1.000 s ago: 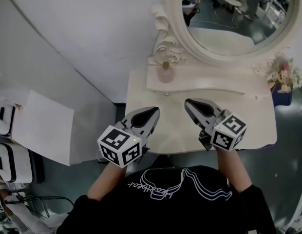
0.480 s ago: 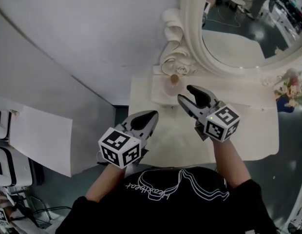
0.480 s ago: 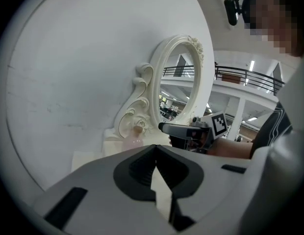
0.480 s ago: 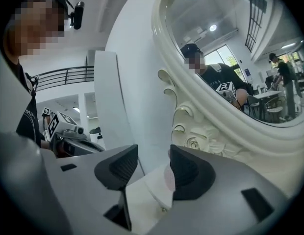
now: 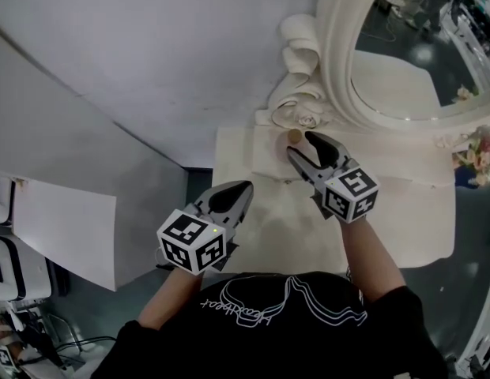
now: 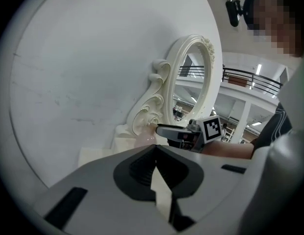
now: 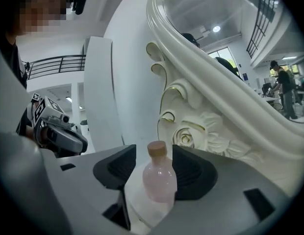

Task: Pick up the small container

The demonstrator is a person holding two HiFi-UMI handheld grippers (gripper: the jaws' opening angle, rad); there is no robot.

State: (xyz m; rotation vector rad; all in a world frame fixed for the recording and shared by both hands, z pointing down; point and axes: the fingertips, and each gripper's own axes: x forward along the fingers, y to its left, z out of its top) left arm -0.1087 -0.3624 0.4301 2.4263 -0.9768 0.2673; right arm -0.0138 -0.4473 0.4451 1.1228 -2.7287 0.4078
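Standing on the cream dressing table at the foot of the carved mirror frame, against the white wall, a small pink bottle sits ungripped between the opening jaws of the right gripper; the left gripper hovers closed, empty

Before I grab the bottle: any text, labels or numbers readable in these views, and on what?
Nothing reads clearly.
Black shirt: white script print, upside down, too blurred to read.
Pink bottle: no label shows.
Left cube, right cube: square patterns only, no words.
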